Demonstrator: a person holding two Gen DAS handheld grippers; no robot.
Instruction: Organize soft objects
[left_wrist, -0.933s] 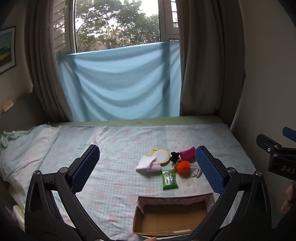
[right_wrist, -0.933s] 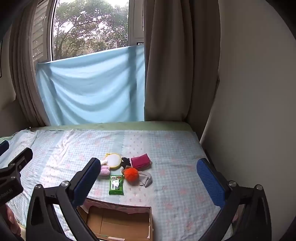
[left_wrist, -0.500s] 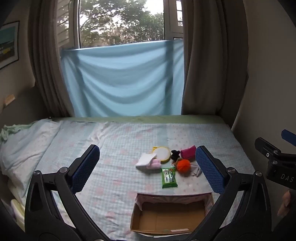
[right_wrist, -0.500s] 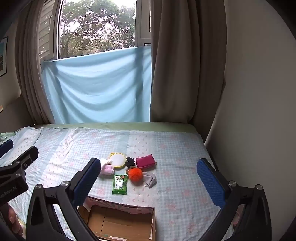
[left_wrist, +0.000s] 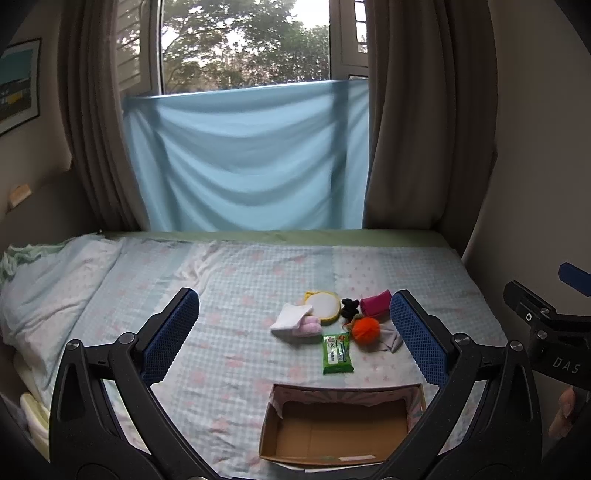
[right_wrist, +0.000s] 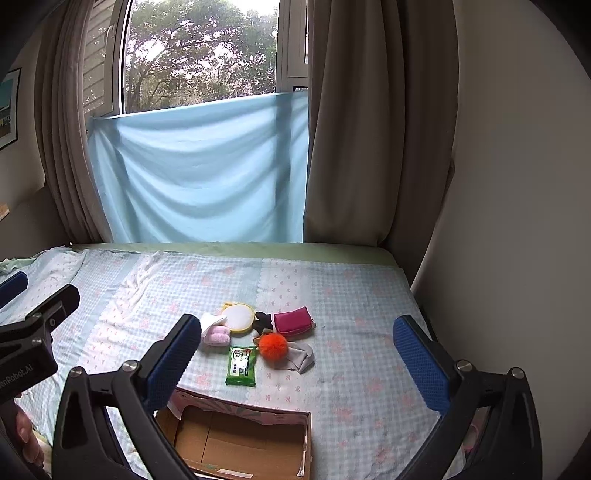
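Both grippers, left gripper (left_wrist: 293, 334) and right gripper (right_wrist: 297, 360), hover with jaws spread wide, holding nothing. Nearest lies an empty cardboard box (left_wrist: 338, 430); beyond it, a green wipes pack (left_wrist: 337, 353), long axis pointing away, then clustered soft objects (left_wrist: 334, 317) mid-bed (left_wrist: 229, 280), roughly equidistant.

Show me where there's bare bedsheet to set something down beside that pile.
Bare sheet runs right of the pink pouch to the wall side, and left of the white cloth toward the rumpled blanket. Crowded: the pile around the orange pompom, down to the wipes pack by the cardboard box.
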